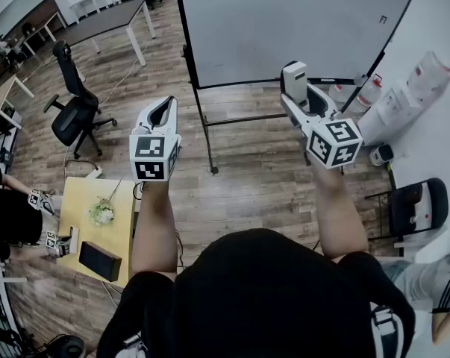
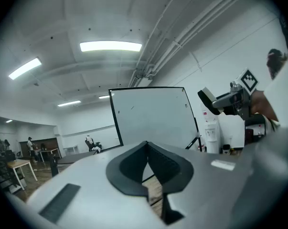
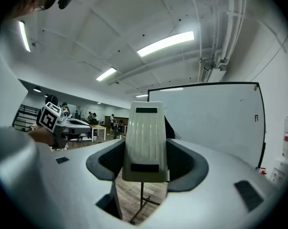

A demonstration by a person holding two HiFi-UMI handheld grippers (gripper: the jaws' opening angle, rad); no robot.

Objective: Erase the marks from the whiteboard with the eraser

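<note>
A freestanding whiteboard point(image 1: 284, 24) with a black frame stands ahead of me, also seen in the left gripper view as whiteboard point(image 2: 153, 116) and in the right gripper view as whiteboard point(image 3: 220, 118). A small dark mark point(image 1: 383, 19) sits near its upper right corner, and a faint stroke point(image 2: 132, 108) near its upper left. My right gripper point(image 1: 298, 88) is shut on a pale ribbed eraser point(image 3: 144, 142), eraser point(image 1: 294, 80), held upright below the board's lower right. My left gripper point(image 1: 162, 112) hangs to the left, shut with nothing between its jaws.
A black office chair point(image 1: 74, 103) stands at the left on the wood floor. A small yellow table point(image 1: 98, 226) with a plant and a black box lies at lower left. Water dispensers point(image 1: 404, 99) and a black chair point(image 1: 415, 203) line the right wall. People sit at the edges.
</note>
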